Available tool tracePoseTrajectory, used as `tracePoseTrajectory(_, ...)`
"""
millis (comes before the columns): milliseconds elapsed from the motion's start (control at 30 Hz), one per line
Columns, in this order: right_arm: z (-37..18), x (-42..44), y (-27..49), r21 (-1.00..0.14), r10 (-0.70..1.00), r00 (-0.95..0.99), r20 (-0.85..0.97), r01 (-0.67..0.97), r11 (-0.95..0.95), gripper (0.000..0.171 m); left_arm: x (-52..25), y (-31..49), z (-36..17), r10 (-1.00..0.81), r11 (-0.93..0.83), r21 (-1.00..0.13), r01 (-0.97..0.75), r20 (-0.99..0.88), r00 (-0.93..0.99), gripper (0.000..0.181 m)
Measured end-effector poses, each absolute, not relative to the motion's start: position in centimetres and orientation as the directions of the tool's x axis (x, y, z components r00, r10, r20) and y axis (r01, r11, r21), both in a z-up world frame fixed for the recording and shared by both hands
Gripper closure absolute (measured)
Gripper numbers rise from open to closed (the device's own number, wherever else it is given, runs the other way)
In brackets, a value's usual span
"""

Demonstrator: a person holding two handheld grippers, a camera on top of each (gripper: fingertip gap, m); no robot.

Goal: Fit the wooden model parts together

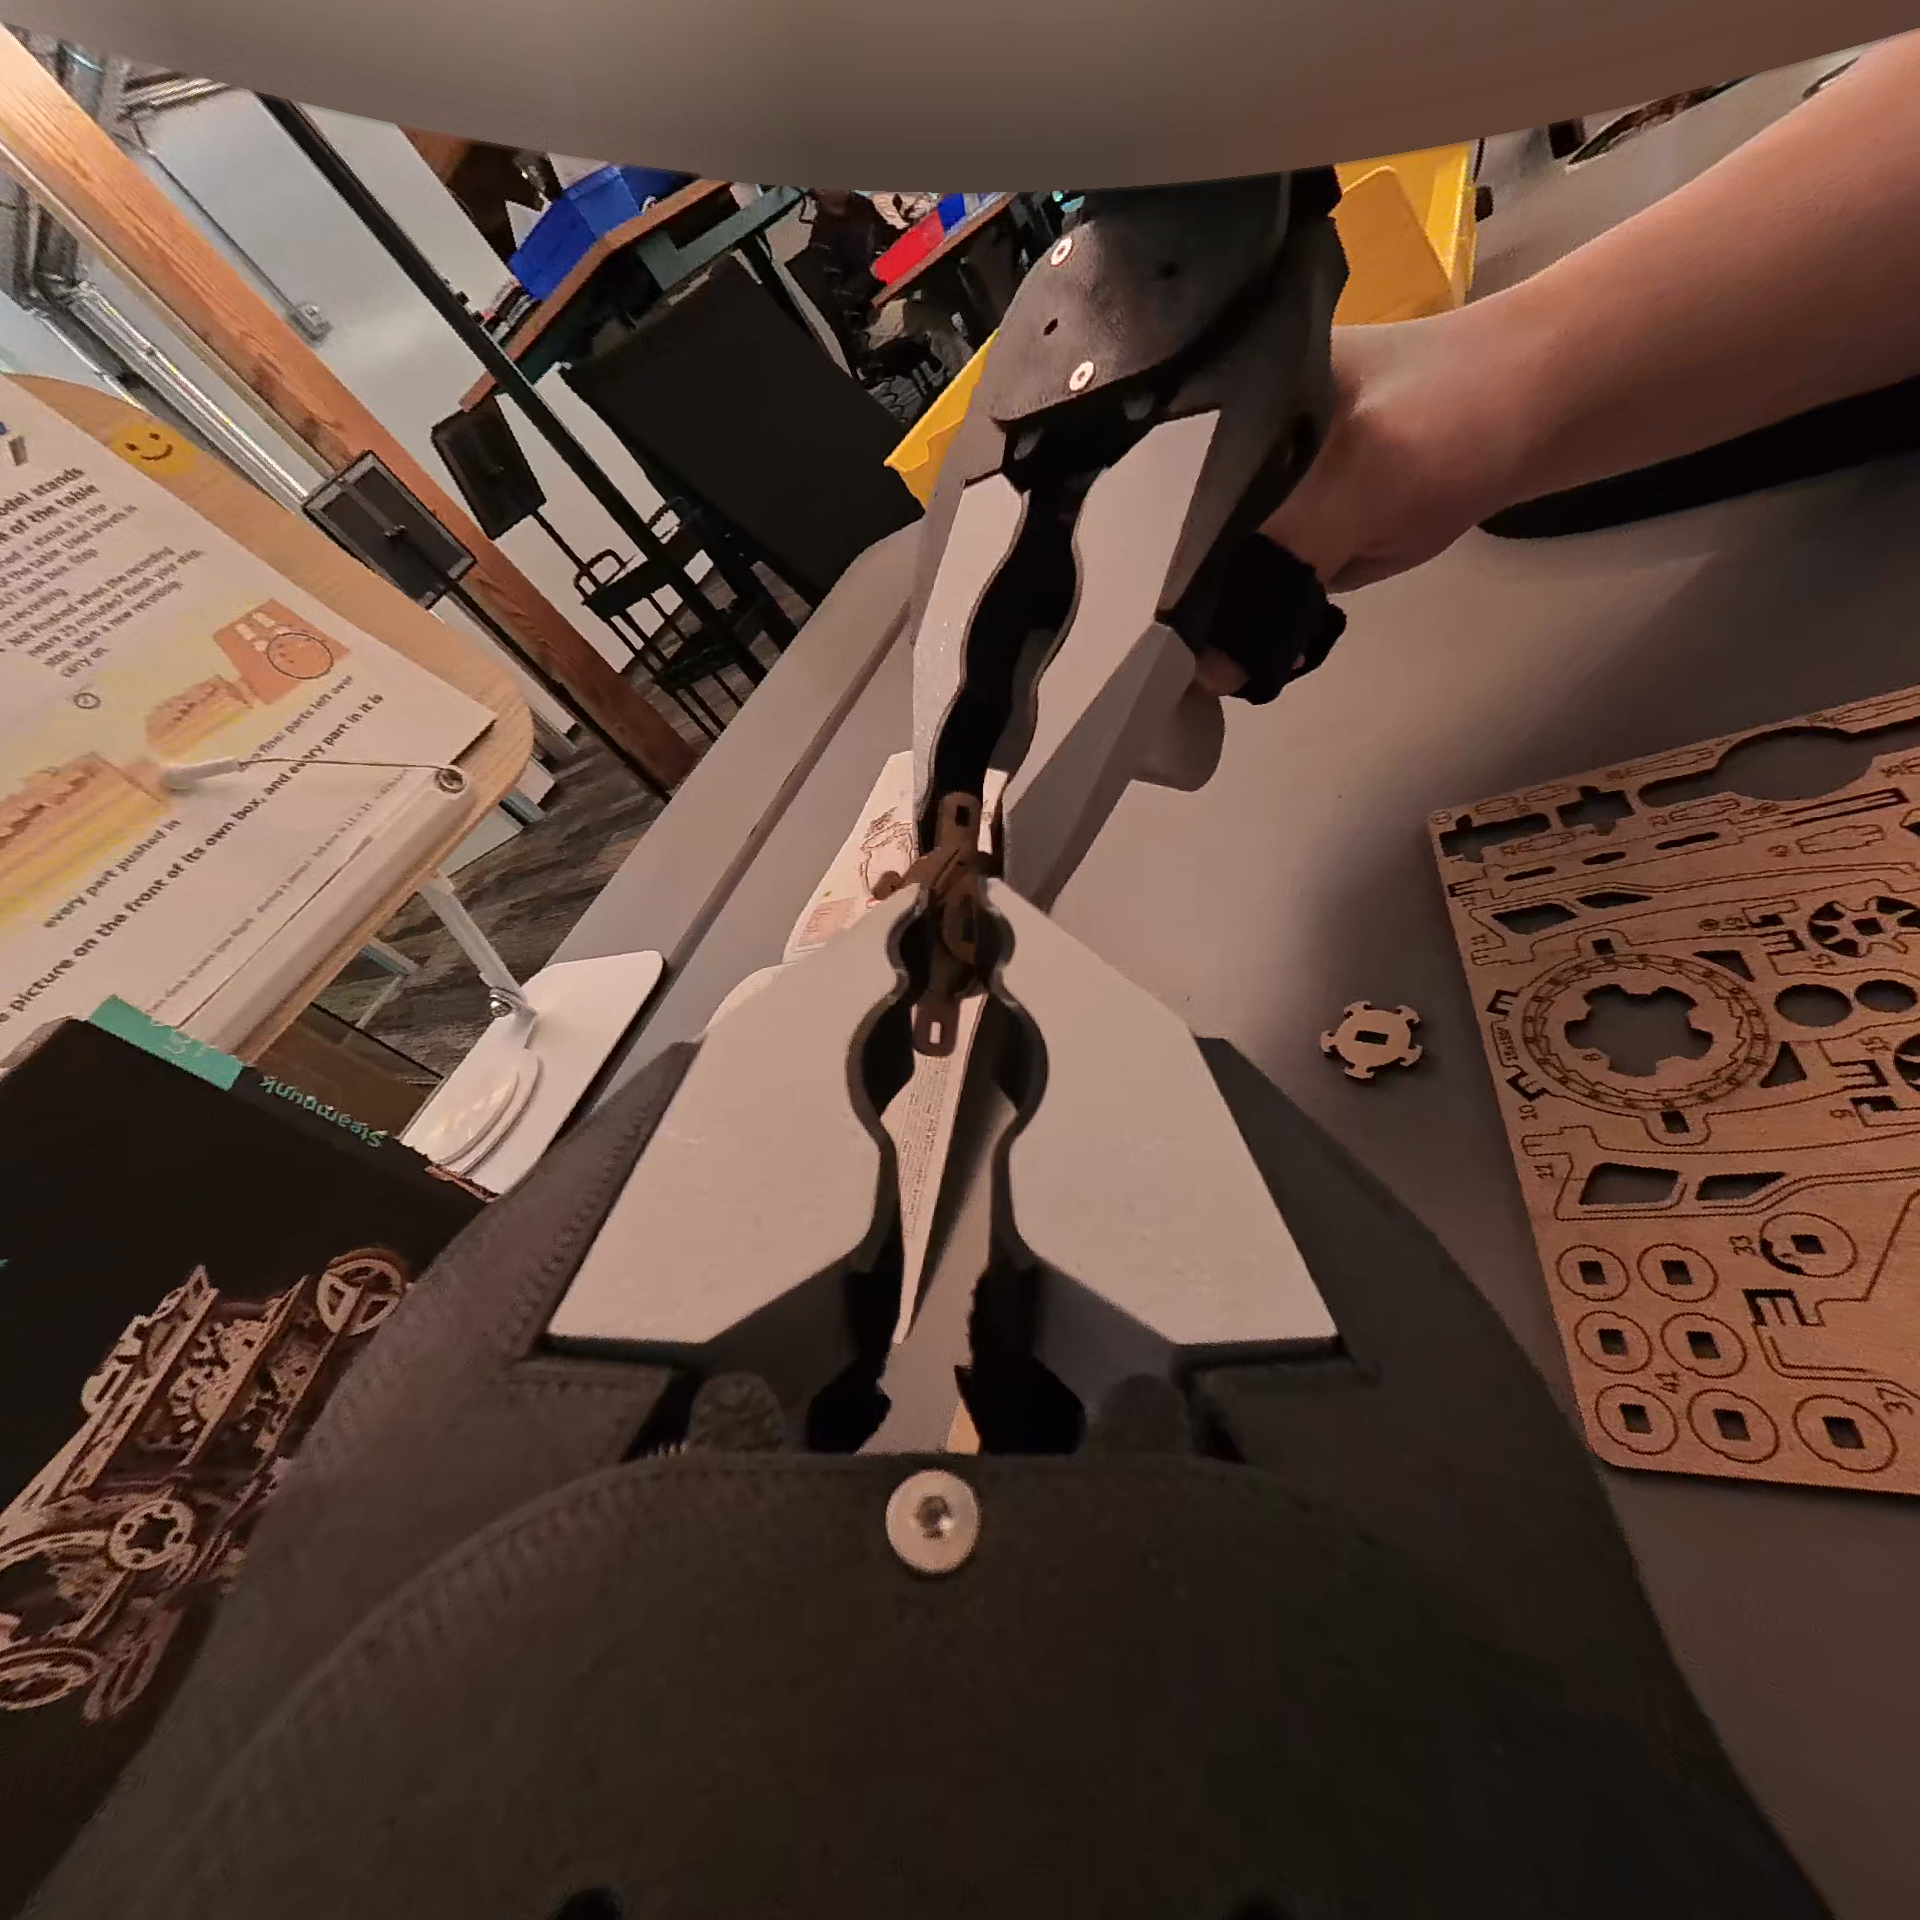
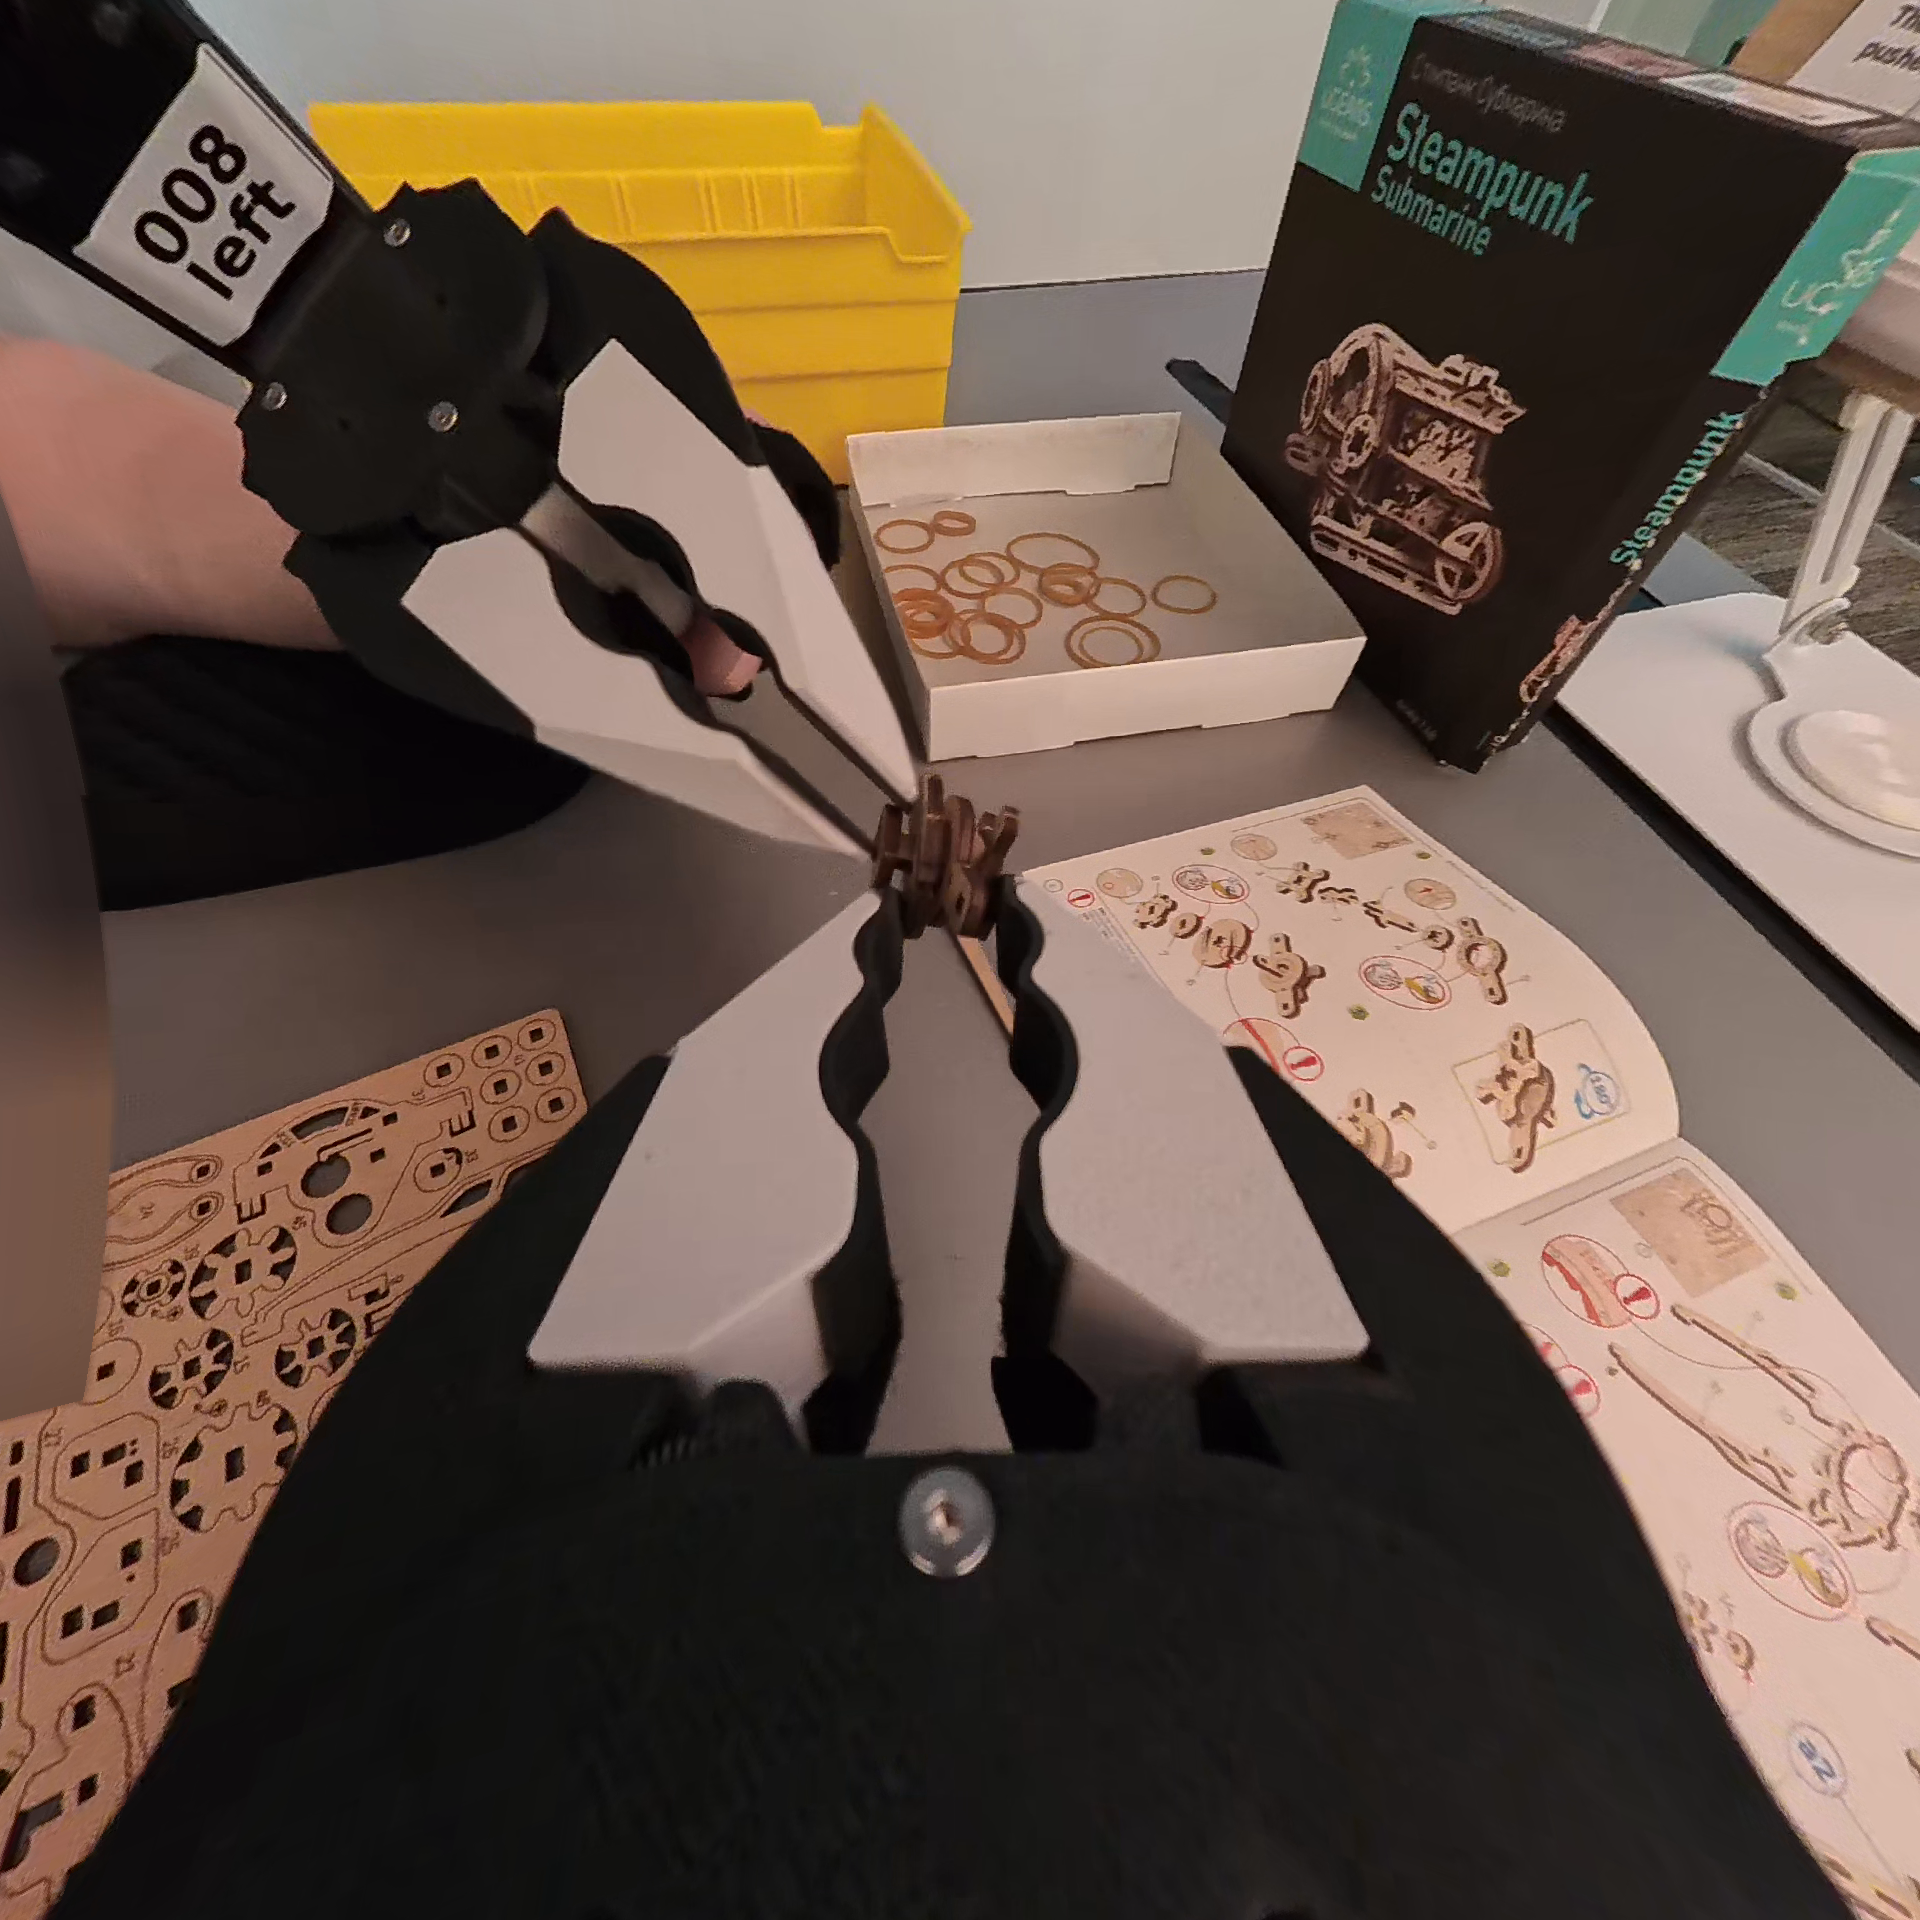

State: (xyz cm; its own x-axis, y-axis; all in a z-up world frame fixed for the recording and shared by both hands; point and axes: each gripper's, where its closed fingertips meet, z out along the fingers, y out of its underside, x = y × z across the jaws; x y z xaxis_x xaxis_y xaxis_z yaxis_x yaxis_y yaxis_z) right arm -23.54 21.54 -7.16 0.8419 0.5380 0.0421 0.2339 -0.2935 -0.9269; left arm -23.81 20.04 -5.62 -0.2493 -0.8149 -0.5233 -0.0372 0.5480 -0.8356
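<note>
Right wrist view: both tongs (image 2: 940, 899) pinch the wooden assembly (image 2: 940, 857) above bare table (image 2: 416, 935).

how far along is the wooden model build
Early. Done: a small wooden assembly of a few pieces is already slotted together. In hand: the left gripper and right gripper both pinch it. Left: one loose gear on the table, and the wooden sheet still holds many uncut parts.
</note>
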Motion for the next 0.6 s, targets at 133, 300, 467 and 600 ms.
tracePoseTrajectory(133,-7.5,-23.4,21.4,-0.908,0.545,0.828,0.128,0.319,-0.272,0.154,-23.8,19.9,-6.0,-0.833,0.508,-0.860,-0.059,-0.472,-0.290,0.178)
tracePoseTrajectory(300,-7.4,-23.2,21.3,-0.889,0.535,0.817,0.214,0.390,-0.240,0.155,-23.8,19.6,-6.3,-0.835,0.492,-0.868,-0.072,-0.447,-0.322,0.173)
tracePoseTrajectory(467,-7.8,-23.1,21.2,-0.827,0.519,0.780,0.349,0.517,-0.220,0.155,-23.9,19.6,-7.0,-0.805,0.549,-0.830,-0.100,-0.492,-0.333,0.177)
tracePoseTrajectory(600,-7.9,-22.9,21.2,-0.783,0.501,0.754,0.424,0.583,-0.216,0.155,-23.8,19.5,-7.5,-0.731,0.662,-0.743,-0.100,-0.610,-0.306,0.172)
